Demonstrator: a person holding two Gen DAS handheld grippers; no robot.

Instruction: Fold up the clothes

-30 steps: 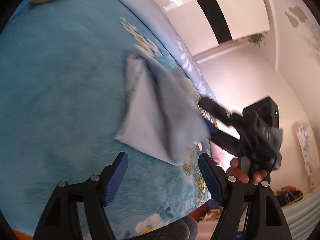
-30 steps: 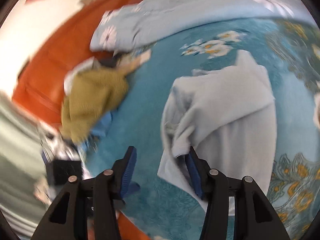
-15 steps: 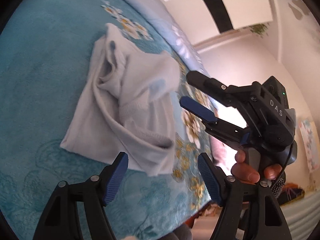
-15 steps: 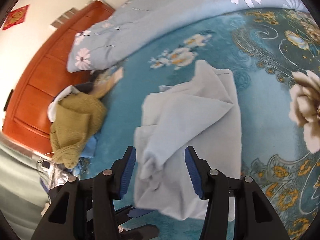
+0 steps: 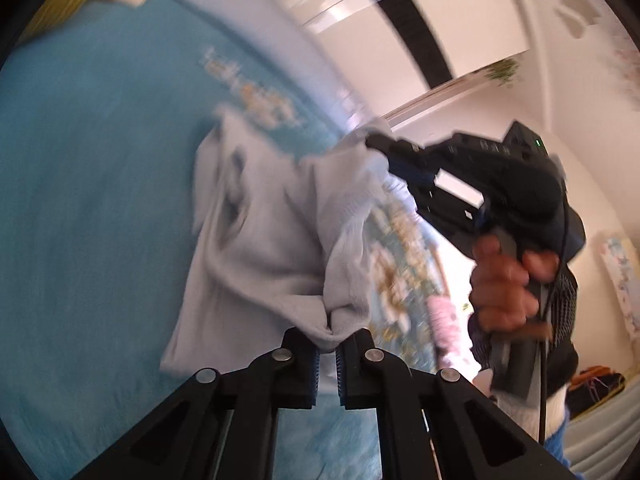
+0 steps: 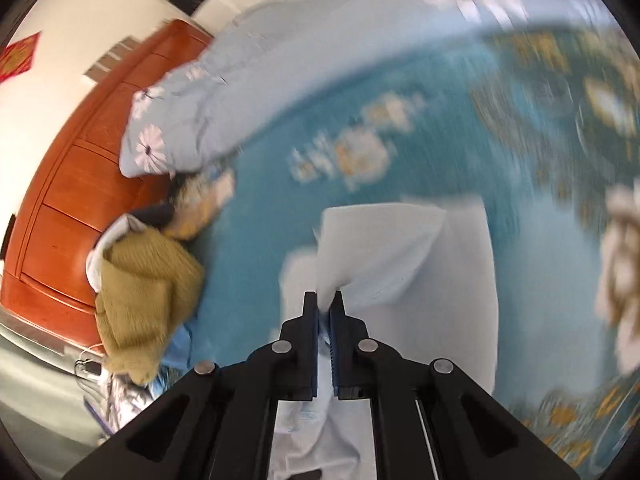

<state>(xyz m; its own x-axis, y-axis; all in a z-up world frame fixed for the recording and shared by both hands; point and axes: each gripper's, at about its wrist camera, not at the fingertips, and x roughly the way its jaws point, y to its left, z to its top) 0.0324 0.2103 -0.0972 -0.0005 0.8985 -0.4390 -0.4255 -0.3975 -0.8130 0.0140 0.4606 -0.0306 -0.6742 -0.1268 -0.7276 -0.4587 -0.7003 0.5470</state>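
A pale grey garment (image 5: pixel 256 240) lies half folded on the teal flowered bedspread (image 5: pixel 92 184). My left gripper (image 5: pixel 327 344) is shut on a bunched near corner of it. In the left wrist view my right gripper (image 5: pixel 390 160) is shut on another edge of the garment and lifts it. In the right wrist view the right gripper (image 6: pixel 325 312) pinches a fold of the same garment (image 6: pixel 400 256), which hangs down between the fingers. Both views are blurred by motion.
An olive knitted garment (image 6: pixel 144 292) lies in a pile at the bed's left by the orange wooden headboard (image 6: pixel 80 184). A light blue flowered duvet (image 6: pixel 248 92) is heaped at the far side. The bed's edge and the person's hand (image 5: pixel 504 288) are at the right.
Both grippers were open above the garment. Now both have closed on its edges and raised the cloth off the bedspread.
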